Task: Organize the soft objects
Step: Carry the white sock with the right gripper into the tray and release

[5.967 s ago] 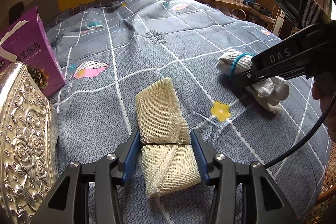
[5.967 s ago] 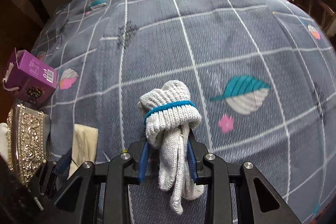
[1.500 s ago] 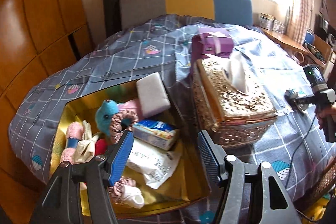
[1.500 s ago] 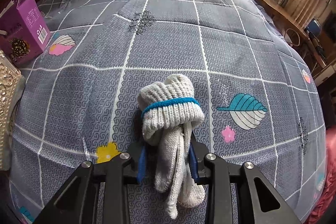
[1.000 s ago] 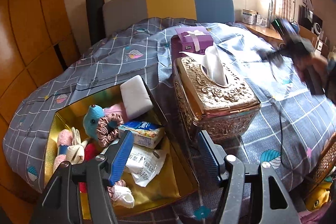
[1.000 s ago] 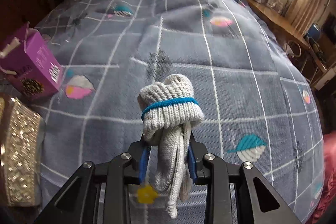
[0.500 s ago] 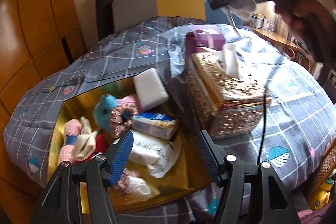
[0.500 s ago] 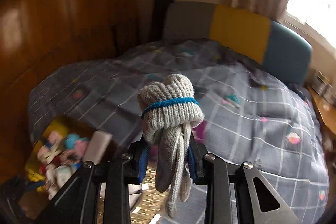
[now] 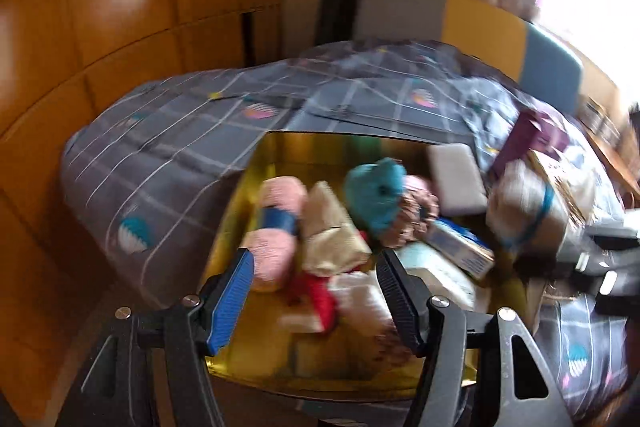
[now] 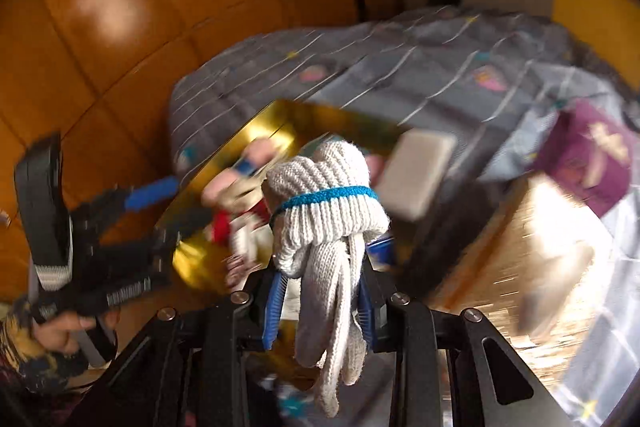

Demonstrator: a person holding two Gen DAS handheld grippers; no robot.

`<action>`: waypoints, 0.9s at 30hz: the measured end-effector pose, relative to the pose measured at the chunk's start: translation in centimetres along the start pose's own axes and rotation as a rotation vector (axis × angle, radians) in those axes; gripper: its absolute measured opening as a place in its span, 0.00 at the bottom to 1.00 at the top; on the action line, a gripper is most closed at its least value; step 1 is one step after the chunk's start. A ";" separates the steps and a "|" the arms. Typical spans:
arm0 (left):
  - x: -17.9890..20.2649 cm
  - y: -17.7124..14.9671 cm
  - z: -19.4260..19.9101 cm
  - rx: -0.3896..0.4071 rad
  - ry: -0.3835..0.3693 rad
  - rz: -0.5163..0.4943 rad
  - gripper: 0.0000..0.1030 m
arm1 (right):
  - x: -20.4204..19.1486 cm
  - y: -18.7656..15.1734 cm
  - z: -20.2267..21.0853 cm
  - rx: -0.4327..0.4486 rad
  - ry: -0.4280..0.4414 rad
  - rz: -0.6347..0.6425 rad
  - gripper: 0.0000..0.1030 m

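Through the left wrist view, my left tongs [image 9: 314, 293] stand apart with nothing between the pads, hanging over the near edge of the gold box [image 9: 276, 155] that sits at the near left side of the bed [image 9: 360, 95]. The box already holds a fair pile: a pink yarn ball with a blue band [image 9: 276, 223], a beige folded cloth [image 9: 330, 227], a teal plush toy [image 9: 376, 191], something red [image 9: 316, 293], a white sponge block [image 9: 456, 177] leaning at the far right wall, and a blue-and-white packet [image 9: 460, 247]. So I judge most of the sorting is done. At the right edge of this view the rolled glove bundle [image 9: 524, 211] shows only as a pale smear with a blue stripe, above the right side of the box; motion blur leaves the items at the near wall of the box unreadable. Through the right wrist view, my right tongs [image 10: 320, 301] are clamped on the grey knit glove bundle [image 10: 326, 203], its blue band on top and its fingers dangling between the pads. It hangs above the box's [image 10: 256, 135] right half, not yet released, so dropping it in is what remains for this piece. The bundle covers much of the box's contents, the gold tissue box [image 10: 500, 247] at right is streaked with blur, and whether more soft things wait on the bed I cannot tell.
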State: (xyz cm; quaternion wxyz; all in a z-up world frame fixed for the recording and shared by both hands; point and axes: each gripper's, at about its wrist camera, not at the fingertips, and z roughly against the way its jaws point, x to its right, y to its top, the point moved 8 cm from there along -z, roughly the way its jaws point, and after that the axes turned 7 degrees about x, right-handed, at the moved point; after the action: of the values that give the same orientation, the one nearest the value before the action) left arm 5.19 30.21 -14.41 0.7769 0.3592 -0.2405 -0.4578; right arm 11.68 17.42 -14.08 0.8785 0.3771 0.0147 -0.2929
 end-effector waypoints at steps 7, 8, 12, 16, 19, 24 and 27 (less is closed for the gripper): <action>-0.9 -0.4 -0.3 0.004 0.005 0.033 0.63 | -1.8 -2.9 -5.2 -0.087 -0.004 0.055 0.31; -0.7 -0.4 -0.4 0.006 0.003 0.031 0.63 | -1.6 -3.2 -5.9 -0.103 -0.010 0.058 0.31; 0.4 -0.4 -0.3 0.007 0.001 0.016 0.63 | -1.1 -4.0 -6.7 -0.120 -0.053 0.087 0.31; 1.2 -0.2 0.1 0.020 -0.001 0.006 0.63 | -0.4 -4.2 -6.6 -0.114 -0.114 0.100 0.33; 1.6 0.0 0.5 0.031 0.010 -0.011 0.63 | -0.3 -4.0 -5.9 -0.085 -0.125 0.103 0.44; 2.3 0.2 0.9 0.044 0.027 -0.040 0.63 | -0.1 -3.8 -4.0 -0.029 -0.146 0.098 0.56; 2.5 0.3 1.2 0.052 0.022 -0.044 0.63 | -0.2 -3.5 -2.9 0.009 -0.160 0.091 0.63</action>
State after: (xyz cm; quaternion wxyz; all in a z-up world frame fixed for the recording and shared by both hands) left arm 5.69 27.67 -13.26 0.7594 0.3896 -0.2360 -0.4646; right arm 10.29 17.61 -18.39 0.8876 0.3564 -0.0741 -0.2821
